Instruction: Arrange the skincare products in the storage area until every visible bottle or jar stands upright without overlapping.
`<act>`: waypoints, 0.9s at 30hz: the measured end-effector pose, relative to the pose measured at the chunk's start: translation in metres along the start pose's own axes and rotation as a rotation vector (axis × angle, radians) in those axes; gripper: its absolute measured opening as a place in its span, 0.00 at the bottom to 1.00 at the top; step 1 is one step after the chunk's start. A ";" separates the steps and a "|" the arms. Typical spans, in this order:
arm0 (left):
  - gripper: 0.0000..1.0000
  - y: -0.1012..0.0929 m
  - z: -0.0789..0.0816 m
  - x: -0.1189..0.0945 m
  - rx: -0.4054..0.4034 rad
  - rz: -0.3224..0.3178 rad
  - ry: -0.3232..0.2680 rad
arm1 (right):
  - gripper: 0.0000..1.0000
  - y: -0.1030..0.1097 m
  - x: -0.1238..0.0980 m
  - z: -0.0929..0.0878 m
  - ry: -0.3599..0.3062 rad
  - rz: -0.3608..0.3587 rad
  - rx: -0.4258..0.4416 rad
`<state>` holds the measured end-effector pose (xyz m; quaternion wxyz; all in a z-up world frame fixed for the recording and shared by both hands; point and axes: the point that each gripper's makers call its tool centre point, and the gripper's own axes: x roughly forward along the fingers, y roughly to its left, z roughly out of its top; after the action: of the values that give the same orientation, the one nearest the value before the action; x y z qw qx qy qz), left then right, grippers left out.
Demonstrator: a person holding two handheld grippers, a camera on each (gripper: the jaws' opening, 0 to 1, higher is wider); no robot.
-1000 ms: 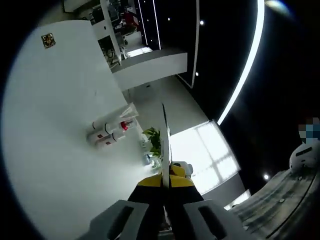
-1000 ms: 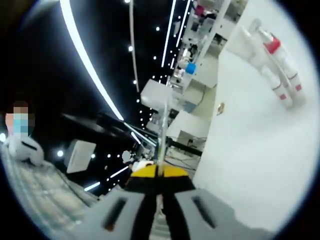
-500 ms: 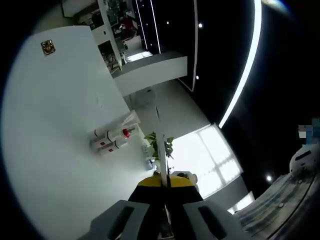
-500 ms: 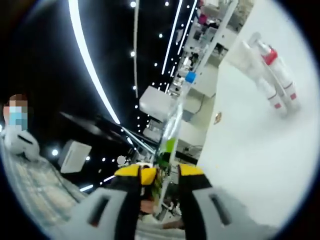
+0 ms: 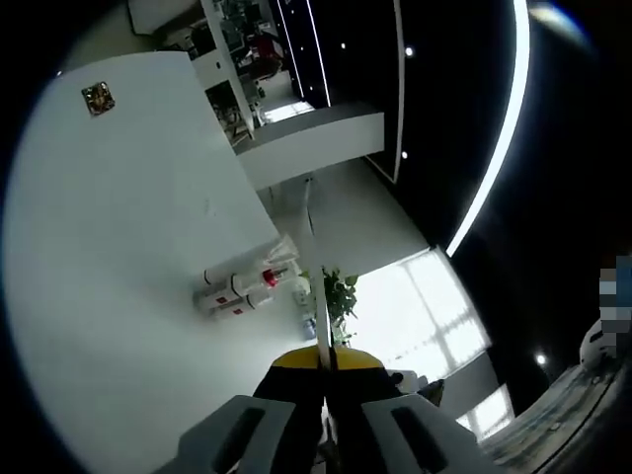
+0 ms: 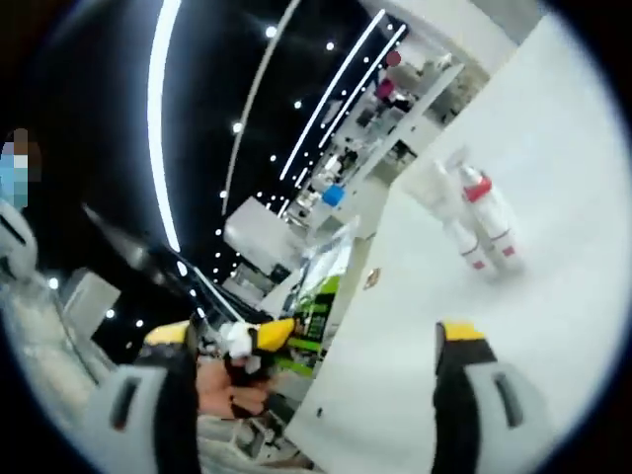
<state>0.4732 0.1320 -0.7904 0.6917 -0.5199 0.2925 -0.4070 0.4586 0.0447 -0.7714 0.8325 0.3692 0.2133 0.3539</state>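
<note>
A tight cluster of skincare bottles sits near the edge of the white table in the left gripper view. They are white with red labels, and one has a red cap. My left gripper is shut with nothing in it, well short of them. The right gripper view has the same bottles side by side on the table, with a clear bottle beside them. My right gripper is open wide and holds nothing, far from the bottles. The rolled views hide whether the bottles stand or lie.
A small square marker sits on the table far from the bottles and is also seen as a marker near the table edge. A green plant stands past the table edge. Shelving and ceiling light strips lie beyond.
My right gripper has gone from shut to wide open. Both cameras have shifted and rolled a little. The bottles stay in place and the left gripper stays shut.
</note>
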 end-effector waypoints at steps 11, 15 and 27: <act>0.01 0.030 0.015 0.018 -0.043 0.071 -0.016 | 0.99 -0.040 -0.044 -0.002 0.056 -0.288 -0.150; 0.01 0.041 0.019 0.024 -0.059 0.096 -0.023 | 0.99 -0.057 -0.058 0.002 0.087 -0.397 -0.196; 0.01 0.079 0.029 0.046 -0.075 0.200 -0.043 | 0.99 -0.078 -0.103 -0.010 0.167 -0.542 -0.265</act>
<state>0.5404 0.1161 -0.8573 0.7152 -0.5222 0.3430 -0.3132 0.4180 -0.0646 -0.8275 0.9169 0.1568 0.3239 0.1727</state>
